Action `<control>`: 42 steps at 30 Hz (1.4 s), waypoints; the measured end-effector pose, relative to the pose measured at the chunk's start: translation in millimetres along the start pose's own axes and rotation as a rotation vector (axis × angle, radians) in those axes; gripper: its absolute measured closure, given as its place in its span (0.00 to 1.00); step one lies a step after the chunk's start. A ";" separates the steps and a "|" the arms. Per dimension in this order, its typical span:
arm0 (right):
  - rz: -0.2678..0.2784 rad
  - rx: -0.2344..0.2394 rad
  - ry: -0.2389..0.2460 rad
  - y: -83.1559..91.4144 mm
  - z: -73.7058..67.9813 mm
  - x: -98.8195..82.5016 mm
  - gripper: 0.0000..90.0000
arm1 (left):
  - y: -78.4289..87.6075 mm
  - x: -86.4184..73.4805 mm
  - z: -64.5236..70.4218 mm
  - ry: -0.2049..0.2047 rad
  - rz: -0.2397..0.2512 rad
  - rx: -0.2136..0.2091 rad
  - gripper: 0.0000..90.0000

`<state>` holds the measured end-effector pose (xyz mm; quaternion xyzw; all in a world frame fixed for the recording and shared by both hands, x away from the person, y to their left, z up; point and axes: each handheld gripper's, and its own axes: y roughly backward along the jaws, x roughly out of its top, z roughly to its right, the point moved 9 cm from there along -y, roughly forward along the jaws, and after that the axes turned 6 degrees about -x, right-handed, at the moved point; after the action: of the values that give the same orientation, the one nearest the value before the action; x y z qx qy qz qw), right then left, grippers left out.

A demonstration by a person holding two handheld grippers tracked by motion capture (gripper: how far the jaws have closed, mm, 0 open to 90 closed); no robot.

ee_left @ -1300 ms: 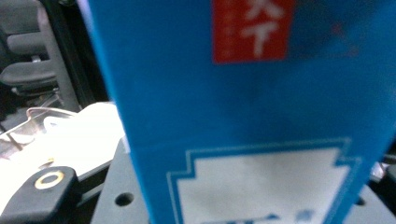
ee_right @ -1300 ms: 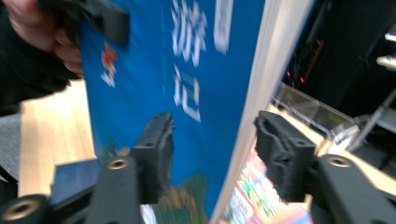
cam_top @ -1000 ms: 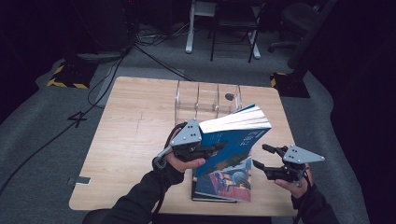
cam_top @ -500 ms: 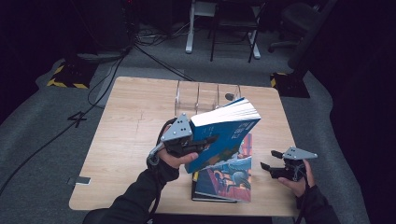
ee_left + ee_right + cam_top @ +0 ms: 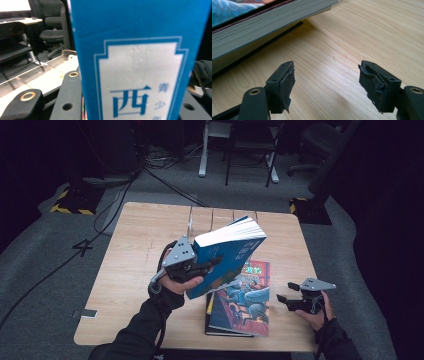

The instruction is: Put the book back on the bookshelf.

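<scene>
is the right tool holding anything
No, the right tool is open, its jaws spread over bare table with nothing between them, beside the stacked books.

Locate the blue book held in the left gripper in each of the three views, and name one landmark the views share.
High view: blue book at centre, lifted and tilted above the stacked books.
Left gripper view: its cover occupies the middle and right, between the fingers.
Right gripper view: not in it.
Shared landmark: the wooden table.
</scene>
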<state>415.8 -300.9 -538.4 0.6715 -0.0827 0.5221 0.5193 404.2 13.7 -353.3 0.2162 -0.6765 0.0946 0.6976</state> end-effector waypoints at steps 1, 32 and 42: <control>0.002 0.006 -0.006 0.0 -0.4 0.1 0.32 | 4.3 1.0 -4.7 -0.001 -0.003 0.022 0.67; -0.024 0.013 -0.026 -6.1 -2.5 -5.2 0.34 | 14.8 3.0 -105.4 0.088 -0.121 0.309 0.68; -0.016 0.018 -0.035 -4.6 -0.3 -6.3 0.35 | -28.6 -3.4 -148.5 0.161 -0.275 0.376 0.67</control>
<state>415.8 -301.3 -546.2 0.6858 -0.0818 0.5066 0.5161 550.2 52.7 -360.4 0.4240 -0.5536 0.1399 0.7030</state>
